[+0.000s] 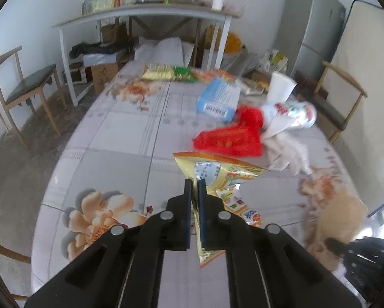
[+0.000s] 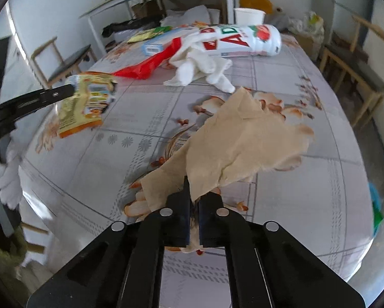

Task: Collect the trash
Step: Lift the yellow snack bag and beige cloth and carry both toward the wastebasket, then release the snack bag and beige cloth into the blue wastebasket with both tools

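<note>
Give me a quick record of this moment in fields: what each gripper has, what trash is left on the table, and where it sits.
left gripper: shut on snack wrapper
right gripper: shut on brown paper napkin
table: floral cloth cover
trash left: red plastic bag, white tissue, lying bottle, blue box, white cup
where: bunched on the table's far right in the left wrist view
far edge: more flat packets

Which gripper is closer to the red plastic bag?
Left. The left gripper, shut on a yellow snack wrapper, sits just in front of the red plastic bag. The right gripper, shut on a brown paper napkin, is farther off.
</note>
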`<control>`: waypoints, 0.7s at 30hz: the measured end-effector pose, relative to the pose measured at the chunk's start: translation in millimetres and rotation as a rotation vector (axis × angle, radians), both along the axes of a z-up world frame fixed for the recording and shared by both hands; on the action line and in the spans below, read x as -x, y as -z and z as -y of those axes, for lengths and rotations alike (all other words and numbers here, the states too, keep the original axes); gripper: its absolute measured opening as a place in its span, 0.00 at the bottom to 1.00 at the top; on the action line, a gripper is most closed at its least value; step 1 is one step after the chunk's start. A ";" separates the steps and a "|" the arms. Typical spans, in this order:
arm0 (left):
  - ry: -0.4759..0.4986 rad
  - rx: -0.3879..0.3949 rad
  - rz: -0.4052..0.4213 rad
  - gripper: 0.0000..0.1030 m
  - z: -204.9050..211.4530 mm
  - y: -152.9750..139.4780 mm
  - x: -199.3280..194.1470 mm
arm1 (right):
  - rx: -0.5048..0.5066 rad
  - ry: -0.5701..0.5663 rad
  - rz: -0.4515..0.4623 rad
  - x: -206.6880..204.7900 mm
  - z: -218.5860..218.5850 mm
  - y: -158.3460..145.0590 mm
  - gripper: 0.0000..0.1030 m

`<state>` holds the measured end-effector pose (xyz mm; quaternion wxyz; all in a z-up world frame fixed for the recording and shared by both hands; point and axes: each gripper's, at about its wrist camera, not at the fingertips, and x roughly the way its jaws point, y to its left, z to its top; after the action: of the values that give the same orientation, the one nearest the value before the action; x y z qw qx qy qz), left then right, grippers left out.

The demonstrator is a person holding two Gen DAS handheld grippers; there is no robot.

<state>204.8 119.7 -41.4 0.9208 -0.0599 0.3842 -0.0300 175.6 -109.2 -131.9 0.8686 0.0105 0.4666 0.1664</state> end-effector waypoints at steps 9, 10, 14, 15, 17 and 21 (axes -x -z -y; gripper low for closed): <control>0.171 0.039 0.141 0.04 51.3 -71.8 17.2 | -0.243 0.173 0.101 18.2 81.1 -40.2 0.02; 0.200 0.045 0.151 0.04 62.0 -78.5 16.5 | -0.260 0.197 0.117 21.7 92.2 -44.9 0.02; 0.383 0.077 0.186 0.04 133.5 -107.2 9.7 | -0.342 0.375 0.203 46.0 170.9 -62.0 0.02; 0.422 0.084 0.187 0.04 149.6 -111.2 8.5 | -0.354 0.437 0.222 55.3 196.0 -63.5 0.02; 0.541 0.093 0.182 0.04 203.2 -117.6 4.3 | -0.373 0.536 0.238 69.3 236.0 -61.8 0.02; 0.754 0.082 0.108 0.04 314.8 -107.9 -3.9 | -0.479 0.759 0.178 100.7 324.5 -25.5 0.02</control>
<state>208.7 -195.1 66.5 0.8610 0.0505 0.3286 -0.3850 74.9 -433.7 -106.3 0.8781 0.3667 0.3016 -0.0602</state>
